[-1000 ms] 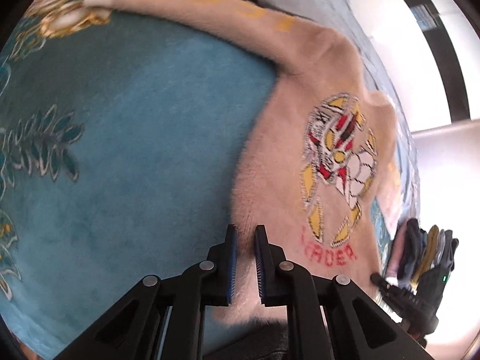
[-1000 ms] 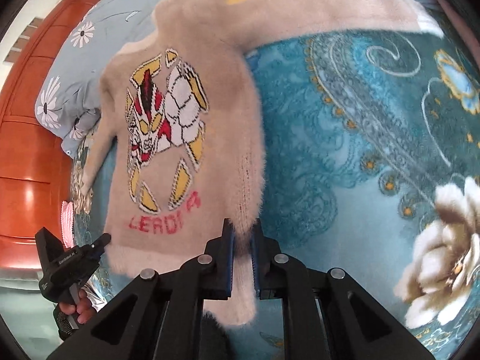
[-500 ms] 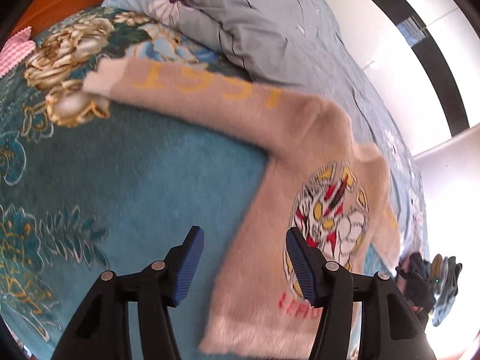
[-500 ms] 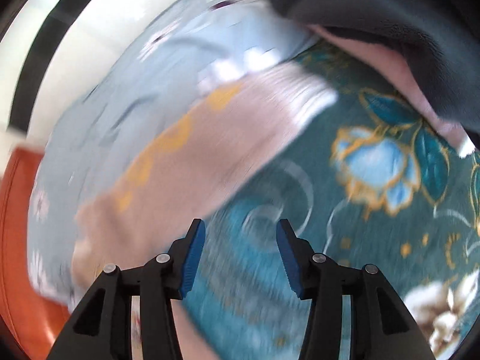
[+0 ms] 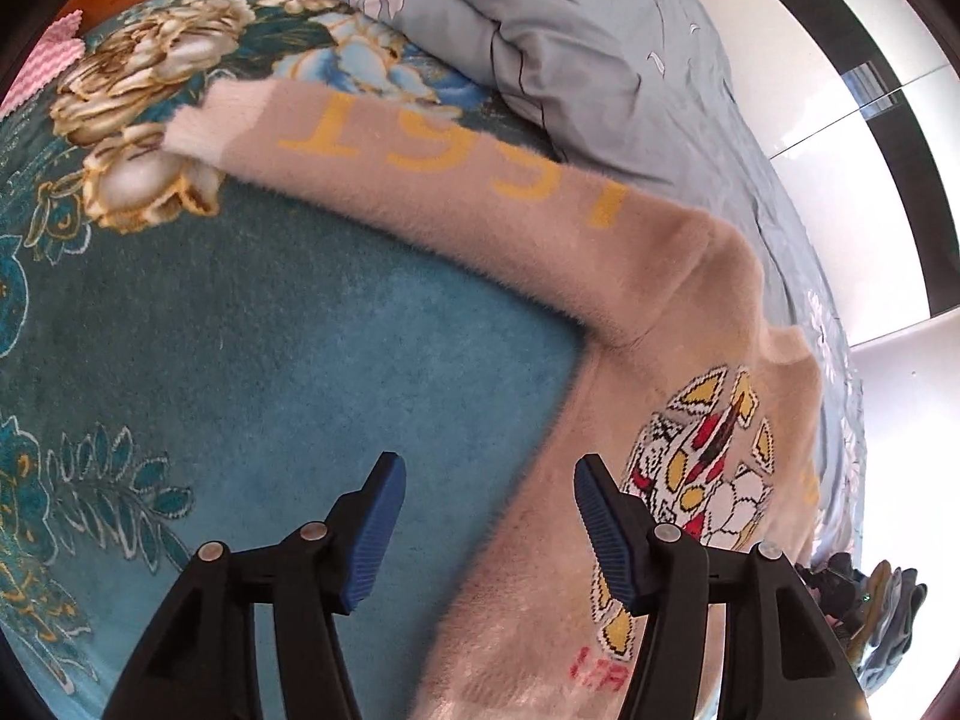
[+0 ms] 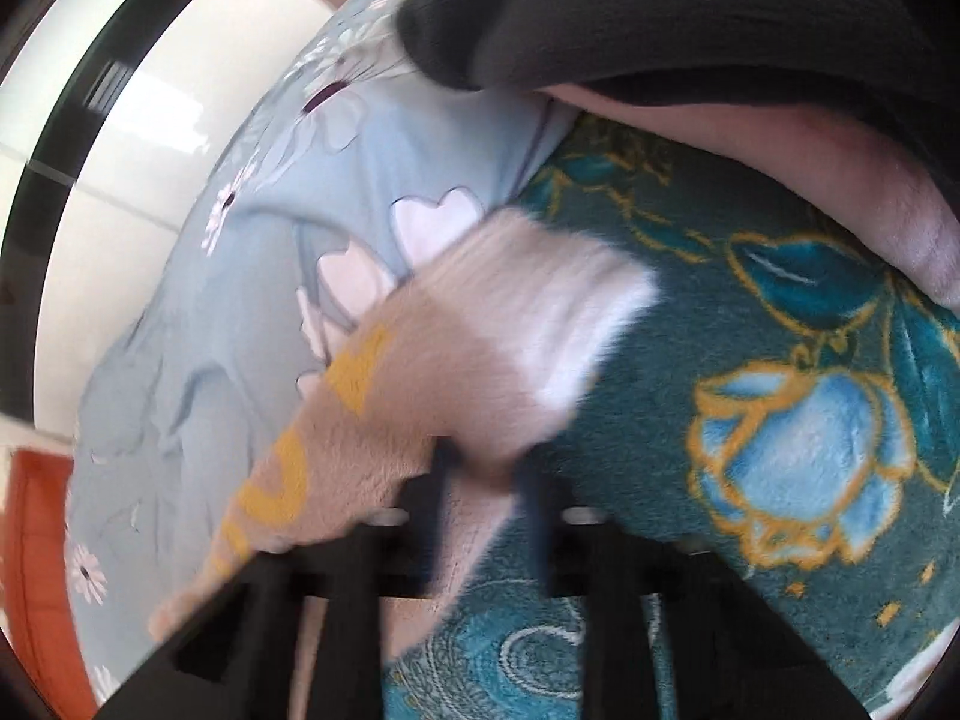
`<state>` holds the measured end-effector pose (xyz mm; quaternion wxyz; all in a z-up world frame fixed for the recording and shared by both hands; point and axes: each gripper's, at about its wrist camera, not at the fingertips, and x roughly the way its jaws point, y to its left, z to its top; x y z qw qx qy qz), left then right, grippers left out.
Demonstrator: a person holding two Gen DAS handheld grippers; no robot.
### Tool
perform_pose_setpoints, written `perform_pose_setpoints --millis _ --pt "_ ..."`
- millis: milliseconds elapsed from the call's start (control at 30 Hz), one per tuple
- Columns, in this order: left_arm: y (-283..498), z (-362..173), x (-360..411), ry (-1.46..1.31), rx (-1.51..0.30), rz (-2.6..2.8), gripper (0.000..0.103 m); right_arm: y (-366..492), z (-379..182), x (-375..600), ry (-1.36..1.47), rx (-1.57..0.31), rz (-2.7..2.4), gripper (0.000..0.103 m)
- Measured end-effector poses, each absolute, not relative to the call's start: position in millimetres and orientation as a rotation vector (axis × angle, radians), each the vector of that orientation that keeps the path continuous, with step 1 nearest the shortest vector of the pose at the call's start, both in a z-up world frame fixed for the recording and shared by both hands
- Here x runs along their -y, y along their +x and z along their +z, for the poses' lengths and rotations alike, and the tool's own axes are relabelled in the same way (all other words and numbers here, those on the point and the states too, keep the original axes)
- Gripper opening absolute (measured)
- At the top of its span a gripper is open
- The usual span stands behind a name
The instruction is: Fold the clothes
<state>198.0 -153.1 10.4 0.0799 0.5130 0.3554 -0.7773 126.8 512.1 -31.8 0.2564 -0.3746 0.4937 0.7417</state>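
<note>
A fuzzy beige sweater [image 5: 600,540] with a robot picture and a sleeve [image 5: 456,180] marked in yellow figures lies spread on a teal floral blanket [image 5: 270,360]. My left gripper [image 5: 489,525] is open and empty above the sweater's side edge near the hem. In the blurred right wrist view the other sleeve [image 6: 456,384], with its white cuff [image 6: 570,312], lies between my right gripper's [image 6: 486,480] open jaws. I cannot tell whether they touch it.
A grey-blue flowered duvet [image 5: 588,54] is bunched along the blanket's far side, and shows in the right wrist view [image 6: 210,300]. A person's arm in a black sleeve [image 6: 690,18] crosses the top there. A pink cloth [image 5: 42,66] lies far left.
Both grippers have let go of the sweater's hem corners and opened. The left one has pulled back and up. The right one has swung over to the far sleeve's cuff.
</note>
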Motion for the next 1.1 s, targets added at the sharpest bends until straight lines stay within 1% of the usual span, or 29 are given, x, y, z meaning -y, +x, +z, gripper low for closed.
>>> perform_pose_setpoints --millis 67,200,300,367,467,600,833,967,1033,1100 --pt "199.4 8.9 154.6 1.531 -1.070 -2.326 0.063 129.9 -26.7 -513.7 -1.005 -1.362 2.017 0.011" --pt "204.2 10.1 164.6 1.496 -1.086 -2.324 0.063 129.4 15.5 -500.0 -0.973 -1.222 2.159 0.010" --pt "209.2 11.4 177.3 1.452 -1.093 -2.320 0.063 127.2 71.1 -478.8 -0.877 -1.004 2.323 0.009" --pt "213.3 10.6 185.6 1.426 -1.101 -2.311 0.063 115.2 112.2 -455.1 -0.856 -0.809 2.468 0.009" --pt "220.5 5.2 202.3 1.386 -1.150 -2.269 0.063 90.8 156.5 -397.6 -0.857 -0.552 2.717 0.009" --pt "228.7 -0.1 222.4 1.312 -1.229 -2.219 0.063 82.2 137.5 -312.8 -0.993 -0.358 2.872 0.009" --pt "224.1 -7.2 239.4 1.253 -1.295 -2.186 0.063 67.2 104.3 -164.4 -1.237 0.038 3.098 0.009" --pt "212.2 -13.4 251.7 1.204 -1.348 -2.161 0.063 59.0 84.3 -80.5 -1.379 0.303 3.191 0.009" --pt "204.8 -17.9 259.9 1.180 -1.384 -2.142 0.063 63.6 53.2 -58.6 -1.455 0.497 3.130 0.009" --pt "196.6 -21.7 269.0 1.151 -1.412 -2.124 0.063 66.2 30.8 -44.4 -1.496 0.630 3.067 0.009"
